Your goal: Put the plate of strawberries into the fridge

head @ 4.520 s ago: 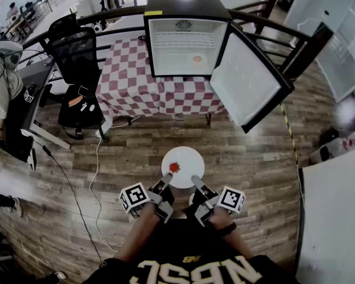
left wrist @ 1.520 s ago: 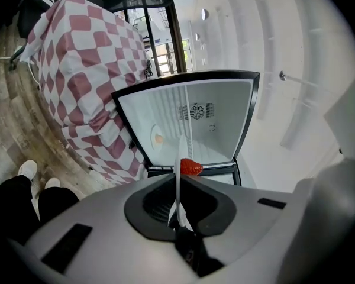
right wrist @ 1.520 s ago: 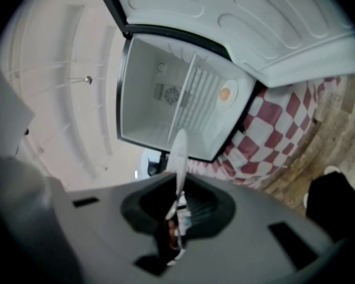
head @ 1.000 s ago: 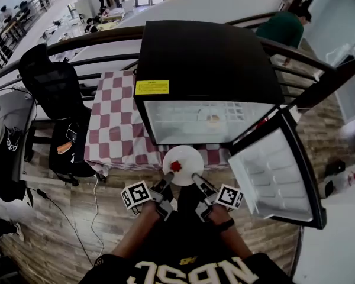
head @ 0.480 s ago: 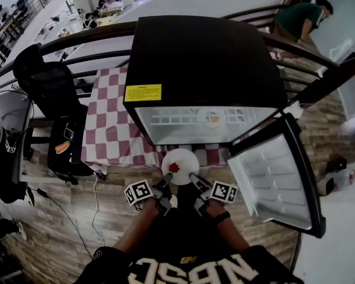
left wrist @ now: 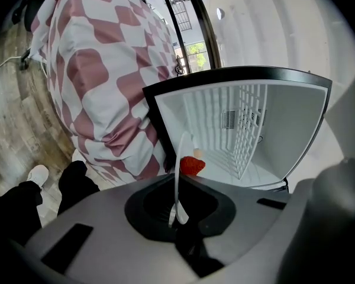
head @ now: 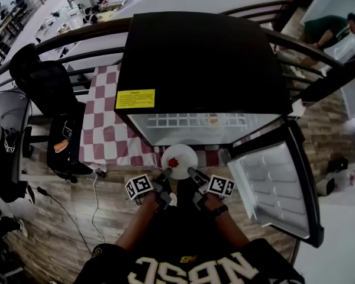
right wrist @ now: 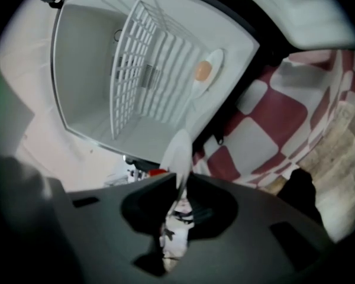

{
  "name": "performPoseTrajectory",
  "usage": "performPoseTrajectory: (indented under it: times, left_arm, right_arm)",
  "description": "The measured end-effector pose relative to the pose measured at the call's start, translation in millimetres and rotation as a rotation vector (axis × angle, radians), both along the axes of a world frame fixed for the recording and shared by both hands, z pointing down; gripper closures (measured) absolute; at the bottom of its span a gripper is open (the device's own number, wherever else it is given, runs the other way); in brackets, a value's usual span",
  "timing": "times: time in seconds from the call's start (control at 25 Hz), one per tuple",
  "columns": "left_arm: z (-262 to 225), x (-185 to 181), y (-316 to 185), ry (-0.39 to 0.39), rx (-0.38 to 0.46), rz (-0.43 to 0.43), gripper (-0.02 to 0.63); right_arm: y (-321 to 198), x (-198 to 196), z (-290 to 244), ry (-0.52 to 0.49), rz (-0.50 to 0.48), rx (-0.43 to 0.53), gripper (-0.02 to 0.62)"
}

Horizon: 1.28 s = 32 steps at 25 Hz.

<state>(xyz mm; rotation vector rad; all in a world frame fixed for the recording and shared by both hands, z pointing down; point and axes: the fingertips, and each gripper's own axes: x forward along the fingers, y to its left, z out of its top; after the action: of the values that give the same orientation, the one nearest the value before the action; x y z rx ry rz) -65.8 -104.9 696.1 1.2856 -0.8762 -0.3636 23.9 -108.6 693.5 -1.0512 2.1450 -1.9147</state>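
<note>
office chair [head: 44, 81]: it stands at the far left, just beside the desk, and has no part in the task.
desk [head: 103, 132]: it wears a red and white checked cloth and carries the fridge.
left hand-held gripper [head: 167, 172]: it is clenched on the near left rim of the plate.
plate [head: 180, 154]: white, it is held level between both grippers, just in front of the open fridge and not yet inside.
strawberry [head: 173, 162]: the one visible berry lies on the plate, near the left rim.
right hand-held gripper [head: 190, 170]: it is clenched on the near right rim.
fridge [head: 201, 52]: it is open, with a wire shelf [left wrist: 248, 129] and a small dish [right wrist: 204, 71] at the back.
door [head: 272, 185]: it is swung wide to the right, clear of the way.
change: some seconds ago the plate was well apart from the fridge. Now it is at the opening, and lower than a second ago.
meaning: the carry seems nearly done. The plate probably only needs to slide inside and be set down.
</note>
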Motion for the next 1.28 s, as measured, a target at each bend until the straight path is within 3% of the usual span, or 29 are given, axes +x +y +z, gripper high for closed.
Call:
performPoseTrajectory:
  times: [0.4,1.28]
  left_arm:
    - [8,0,-38,-0.05,0.039,-0.007,0.578]
    - [32,-2,-107,-0.048,0.027,-0.072,0.577]
  right_arm:
    - [-36,1,11,0.007,0.024,-0.001,0.545]
    - [-101,2,30,-0.013,0.11,-0.018,0.545]
